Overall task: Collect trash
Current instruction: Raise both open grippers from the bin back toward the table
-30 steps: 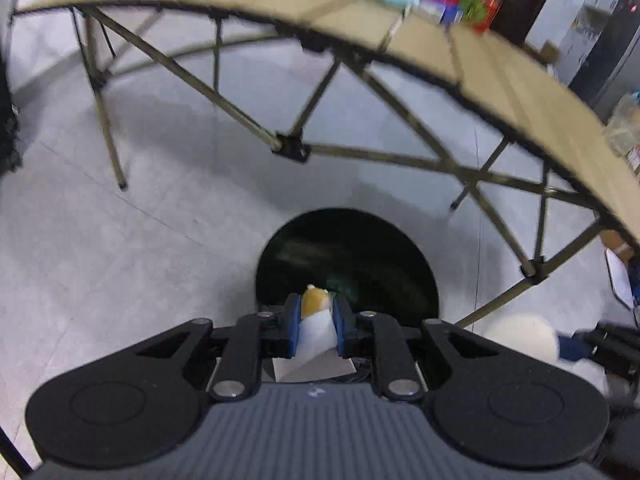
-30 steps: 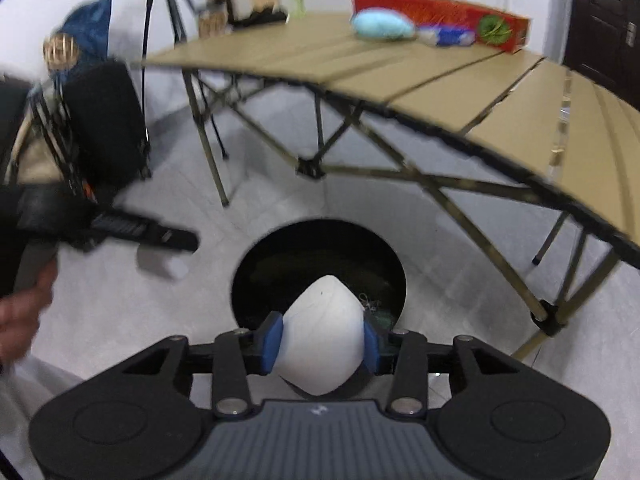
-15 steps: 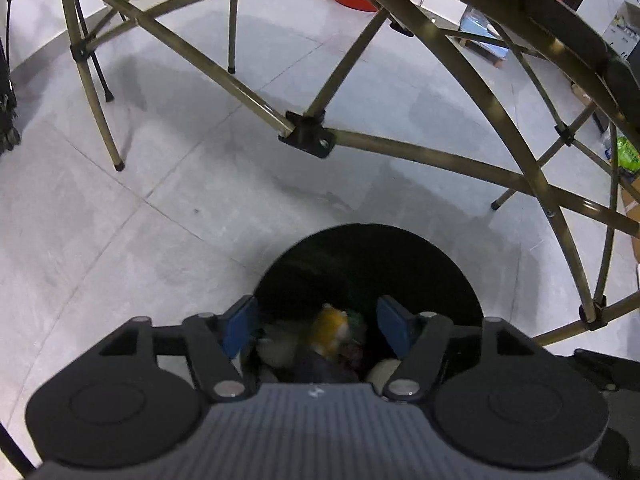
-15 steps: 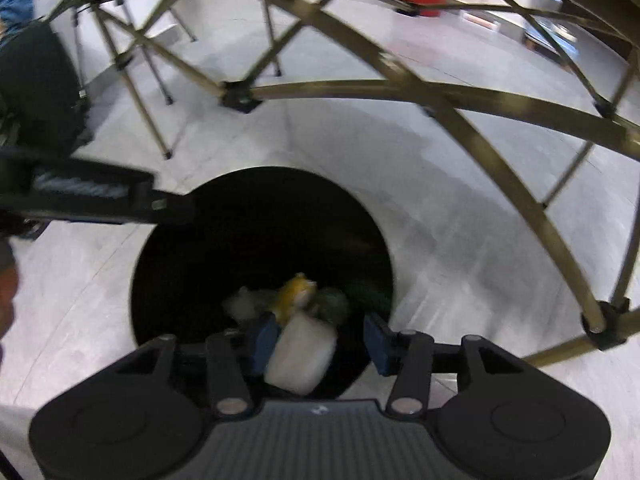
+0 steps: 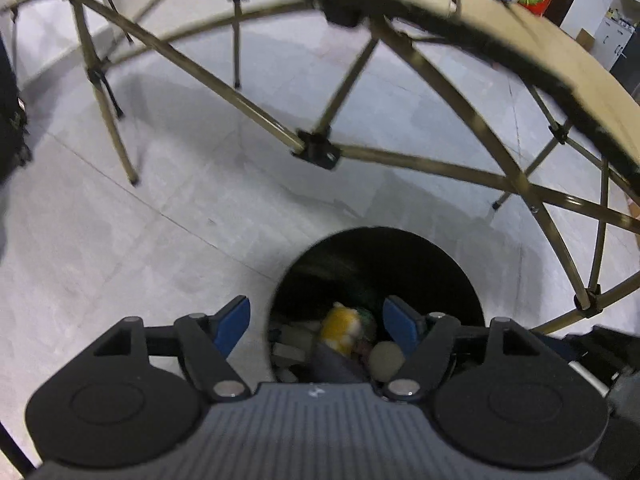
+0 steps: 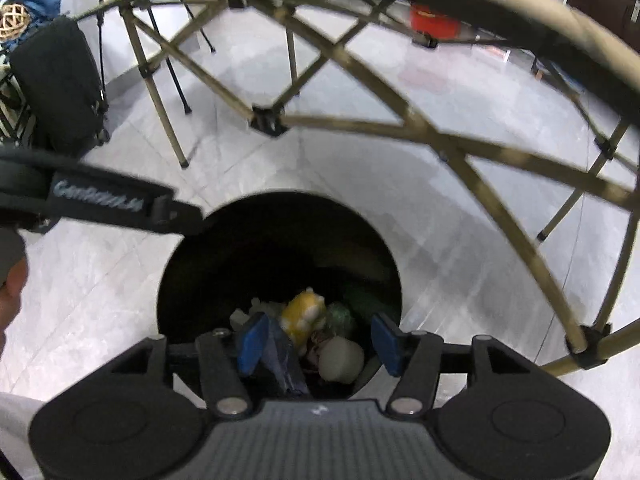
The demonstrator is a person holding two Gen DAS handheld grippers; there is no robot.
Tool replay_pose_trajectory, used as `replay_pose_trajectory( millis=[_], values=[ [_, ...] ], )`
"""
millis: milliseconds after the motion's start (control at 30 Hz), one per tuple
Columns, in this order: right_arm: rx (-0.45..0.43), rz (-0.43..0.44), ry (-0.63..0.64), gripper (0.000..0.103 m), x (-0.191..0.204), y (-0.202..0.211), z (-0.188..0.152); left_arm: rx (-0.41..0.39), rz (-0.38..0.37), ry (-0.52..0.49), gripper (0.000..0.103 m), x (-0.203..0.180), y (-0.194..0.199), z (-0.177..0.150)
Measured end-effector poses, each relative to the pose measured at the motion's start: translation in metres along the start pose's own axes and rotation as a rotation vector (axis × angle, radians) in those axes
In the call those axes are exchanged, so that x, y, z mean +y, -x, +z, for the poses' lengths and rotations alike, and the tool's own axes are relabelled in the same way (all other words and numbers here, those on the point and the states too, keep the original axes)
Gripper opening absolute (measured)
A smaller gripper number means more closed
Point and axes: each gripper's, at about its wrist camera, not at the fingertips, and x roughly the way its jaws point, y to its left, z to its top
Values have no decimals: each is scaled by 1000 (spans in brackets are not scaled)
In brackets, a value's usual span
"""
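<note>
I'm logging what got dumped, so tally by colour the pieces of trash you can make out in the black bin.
Yellow-orange: 1, the crumpled wrapper
White: 1, the rounded cup-like piece
Green: 1, the crumpled piece
Dark blue-grey: 1, the bag-like piece
Pale scraps: at least 2, blurred
Total: about 6 in the black bin

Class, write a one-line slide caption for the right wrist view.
Open right claw hovers over a black bin holding a white lump and yellow scrap, beside a folding table's legs.

We see soft, even light on the pale floor (image 5: 160, 208). The table (image 5: 520, 40) bends round at the edges and looks smeared. Inside the bin (image 6: 280, 248) it is very dark and blurry.
</note>
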Motion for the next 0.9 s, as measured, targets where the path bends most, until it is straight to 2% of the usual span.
replay_pose_trajectory(
  millis=[167, 267, 367, 467, 567, 733, 900],
  values=[
    [-76, 20, 7, 56, 5, 46, -16, -180, 28, -19, 81, 6, 69, -33],
    [-154, 25, 3, 58, 6, 83, -33, -315, 10, 1, 84, 10, 118, -66],
    [-246, 23, -12, 62, 6, 118, -50, -406, -16, -2, 88, 13, 157, -97],
    [-322, 21, -42, 64, 3, 151, -65, -458, -3, -9, 90, 13, 182, -125],
    [-396, 66, -80, 64, 1, 184, -73, -486, 3, -39, 92, 11, 200, -142],
    [-515, 79, -140, 67, -6, 225, -75, -555, -8, -46, 97, 10, 220, -144],
    [-615, 61, -172, 67, -21, 241, -51, -620, -49, -80, 100, 5, 229, -109]
  ],
)
